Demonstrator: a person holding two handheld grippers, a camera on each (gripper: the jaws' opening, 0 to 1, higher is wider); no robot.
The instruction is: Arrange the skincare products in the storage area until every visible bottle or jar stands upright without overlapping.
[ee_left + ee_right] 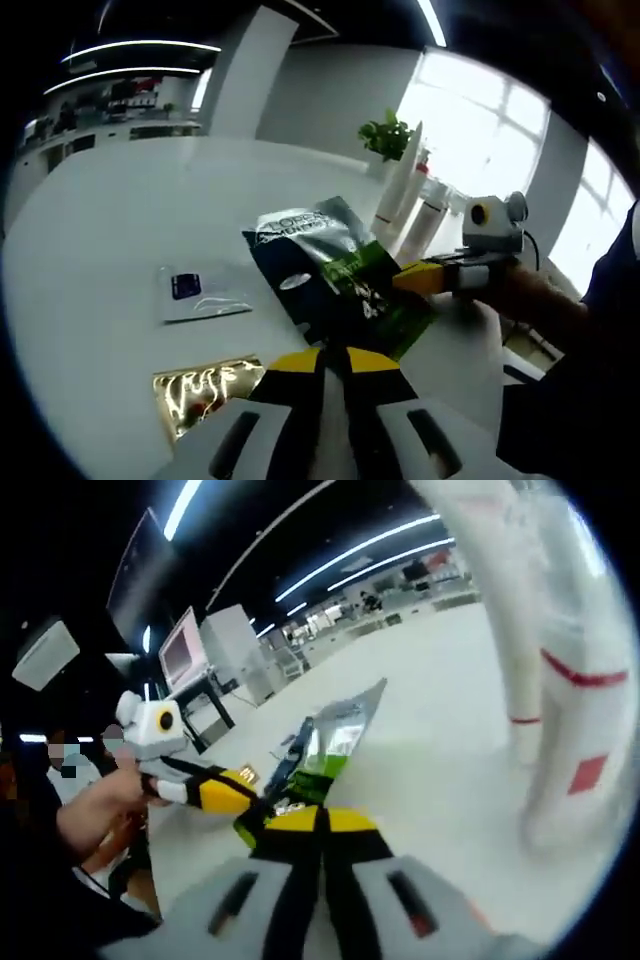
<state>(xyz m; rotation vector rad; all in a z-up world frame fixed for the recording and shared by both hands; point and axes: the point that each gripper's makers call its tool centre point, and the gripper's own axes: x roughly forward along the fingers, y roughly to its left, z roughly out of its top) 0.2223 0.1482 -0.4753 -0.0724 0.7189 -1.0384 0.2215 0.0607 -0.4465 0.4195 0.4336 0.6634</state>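
Two sachets lie apart on the white table in the left gripper view: a clear one and a gold one near the table's edge, with bare surface beyond; white bottles stand upright by a plant; the left gripper has its jaws pressed on the dark green-and-silver packet, and the right gripper pinches its far side. In the right gripper view, the right gripper clamps the packet; the left gripper grips its left edge; tall white bottles loom at right.

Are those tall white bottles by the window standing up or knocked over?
Standing upright. The white bottles rise vertically from the white table beside a small green plant, their bases on the surface, none lying flat.
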